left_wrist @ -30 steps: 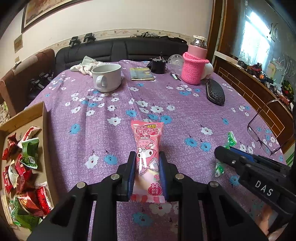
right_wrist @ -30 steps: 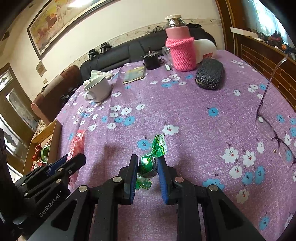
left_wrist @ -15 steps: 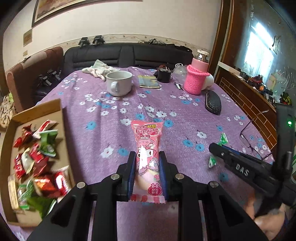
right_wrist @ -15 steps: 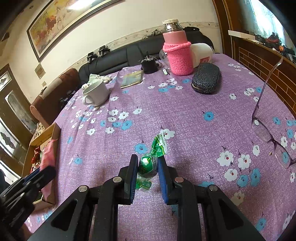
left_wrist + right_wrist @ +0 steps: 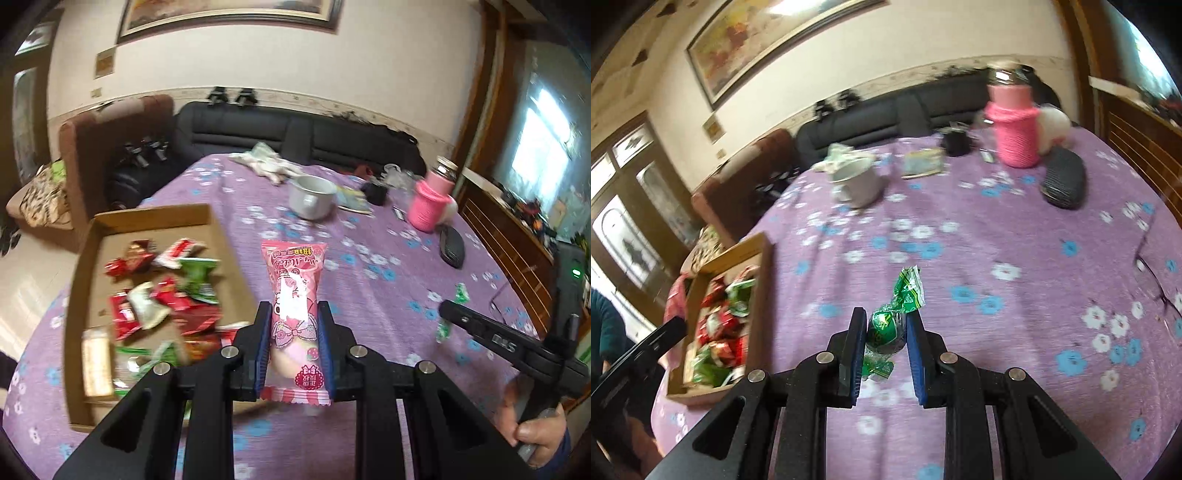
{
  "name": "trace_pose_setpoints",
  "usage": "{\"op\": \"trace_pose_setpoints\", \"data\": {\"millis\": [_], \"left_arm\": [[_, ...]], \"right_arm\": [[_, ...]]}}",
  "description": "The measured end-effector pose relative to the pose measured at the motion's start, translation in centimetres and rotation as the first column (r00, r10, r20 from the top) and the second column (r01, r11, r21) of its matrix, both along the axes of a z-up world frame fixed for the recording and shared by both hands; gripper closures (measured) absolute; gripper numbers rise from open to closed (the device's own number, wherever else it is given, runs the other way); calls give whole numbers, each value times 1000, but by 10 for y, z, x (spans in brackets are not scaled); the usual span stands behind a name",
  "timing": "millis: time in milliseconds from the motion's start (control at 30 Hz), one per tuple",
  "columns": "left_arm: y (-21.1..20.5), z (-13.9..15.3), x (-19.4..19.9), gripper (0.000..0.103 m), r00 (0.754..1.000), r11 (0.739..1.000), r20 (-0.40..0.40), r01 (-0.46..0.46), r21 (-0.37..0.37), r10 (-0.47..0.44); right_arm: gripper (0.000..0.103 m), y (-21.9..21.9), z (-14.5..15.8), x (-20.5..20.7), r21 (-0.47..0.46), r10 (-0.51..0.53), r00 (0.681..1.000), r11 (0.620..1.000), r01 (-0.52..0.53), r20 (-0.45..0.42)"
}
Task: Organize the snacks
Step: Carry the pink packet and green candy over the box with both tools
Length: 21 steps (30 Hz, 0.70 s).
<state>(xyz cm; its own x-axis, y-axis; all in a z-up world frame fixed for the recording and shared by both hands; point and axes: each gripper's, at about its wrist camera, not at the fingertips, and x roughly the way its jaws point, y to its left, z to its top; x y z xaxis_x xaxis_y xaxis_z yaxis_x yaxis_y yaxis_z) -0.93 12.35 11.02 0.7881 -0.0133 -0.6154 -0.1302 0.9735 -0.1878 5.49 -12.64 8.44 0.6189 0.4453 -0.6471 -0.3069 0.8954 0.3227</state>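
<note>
My left gripper (image 5: 293, 314) is shut on a long pink snack packet (image 5: 294, 295) printed with a cartoon figure, held above the table beside the right wall of a cardboard box (image 5: 147, 216). Several red, green and white wrapped snacks (image 5: 162, 295) lie in that box. My right gripper (image 5: 886, 325) is shut on a green wrapped candy (image 5: 886, 330), lifted over the purple flowered cloth. In the left wrist view the right gripper (image 5: 448, 312) reaches in from the right with the green candy (image 5: 460, 293) at its tip. The box (image 5: 761, 280) sits left of it in the right wrist view.
A white mug (image 5: 312, 197), a pink knit-covered jar (image 5: 430, 208), a black glasses case (image 5: 452, 245), a small booklet (image 5: 921, 164) and a crumpled cloth (image 5: 266, 164) stand at the far side of the table. Eyeglasses (image 5: 1156, 277) lie at the right edge. A black sofa (image 5: 295, 136) runs behind.
Both grippers have risen and swung left with their snacks still held. The cardboard box has come from the left edge of the left wrist view to just beside the pink packet.
</note>
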Motion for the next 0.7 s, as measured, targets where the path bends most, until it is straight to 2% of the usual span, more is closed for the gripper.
{"op": "trace_pose_setpoints", "data": {"millis": [367,700], "left_arm": [[87,-20,-19,80,987,986,-21,-163,-39,162],[118,-51,-7,80,979,977,-65,-200,-73,195]], "right_arm": [[80,113,27,-23,-49,219,975,975,-217,42],[79,198,4,-4,-93,326,944,940,-329,-50]]}}
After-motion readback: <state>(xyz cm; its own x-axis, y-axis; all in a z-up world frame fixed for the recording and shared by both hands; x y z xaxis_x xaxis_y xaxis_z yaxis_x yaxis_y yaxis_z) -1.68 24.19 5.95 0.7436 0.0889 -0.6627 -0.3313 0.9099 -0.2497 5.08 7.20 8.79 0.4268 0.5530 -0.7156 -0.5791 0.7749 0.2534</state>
